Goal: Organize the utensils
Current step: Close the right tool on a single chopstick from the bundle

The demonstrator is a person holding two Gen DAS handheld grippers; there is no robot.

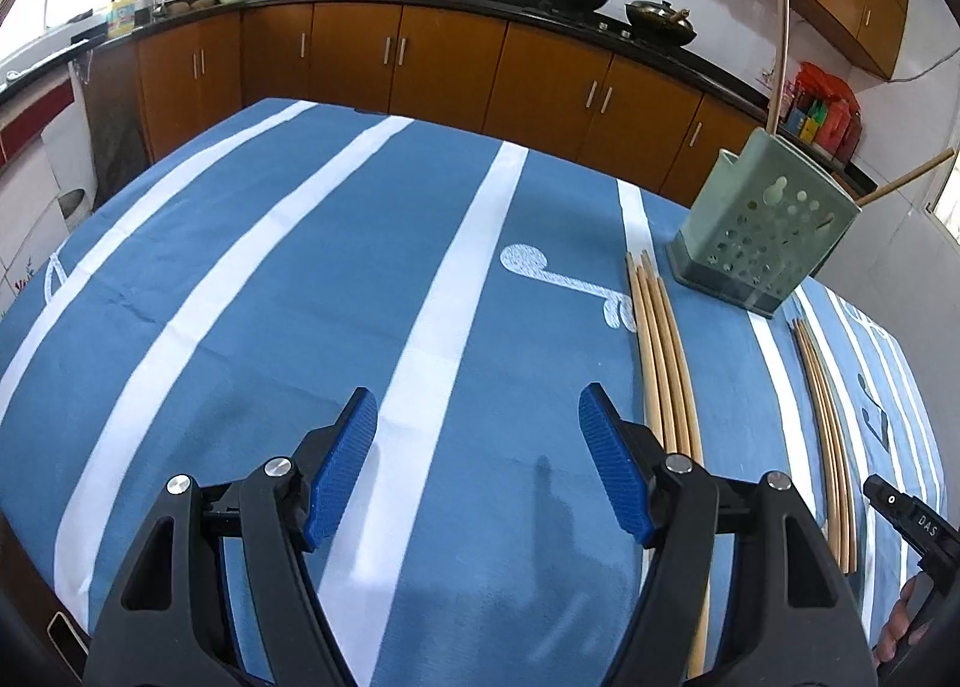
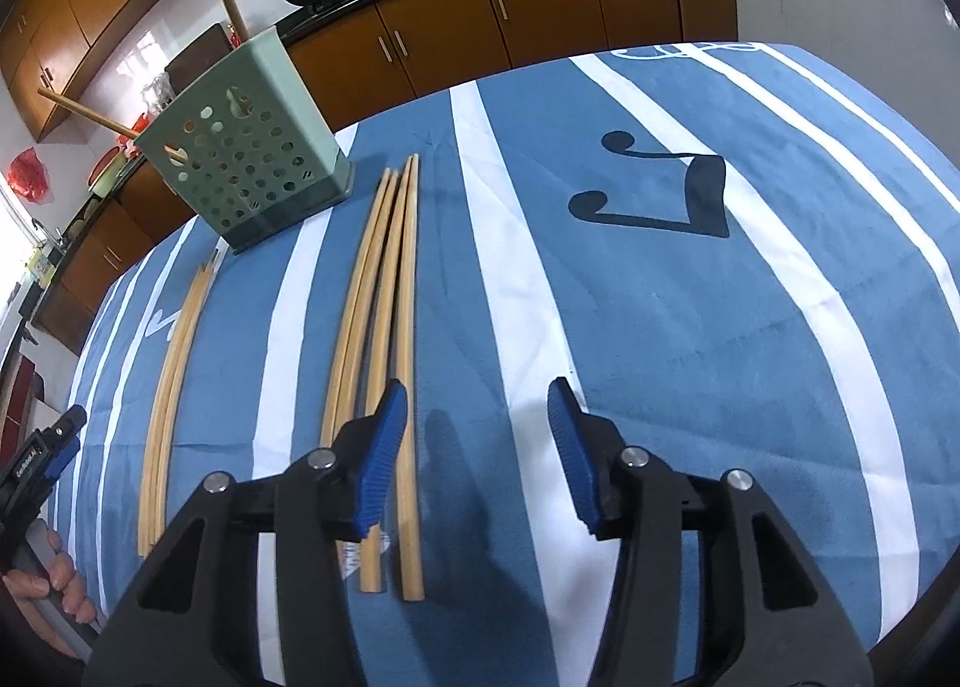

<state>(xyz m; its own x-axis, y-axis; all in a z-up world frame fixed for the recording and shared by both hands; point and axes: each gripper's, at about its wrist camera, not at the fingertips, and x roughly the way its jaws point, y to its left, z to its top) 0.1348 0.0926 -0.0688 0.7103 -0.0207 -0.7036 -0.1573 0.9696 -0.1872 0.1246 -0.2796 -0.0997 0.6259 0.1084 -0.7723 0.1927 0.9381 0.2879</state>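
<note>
We hold both grippers over the desk [image 1: 240, 267], with the green perforated holder [image 2: 252, 159] as our landmark. Two sticks already stand in it. Two chopstick bundles lie on the cloth just in front of the holder, their long axes running from its base back toward us. In the right wrist view, the right bundle [image 2: 384, 291] passes under the left finger of the right gripper [image 2: 477, 447], whose jaws stand apart with nothing between them. The left gripper [image 1: 480, 459] is likewise open and empty; the left bundle [image 1: 660, 339] lies beside its right finger. Each hand is nearest its own bundle.
</note>
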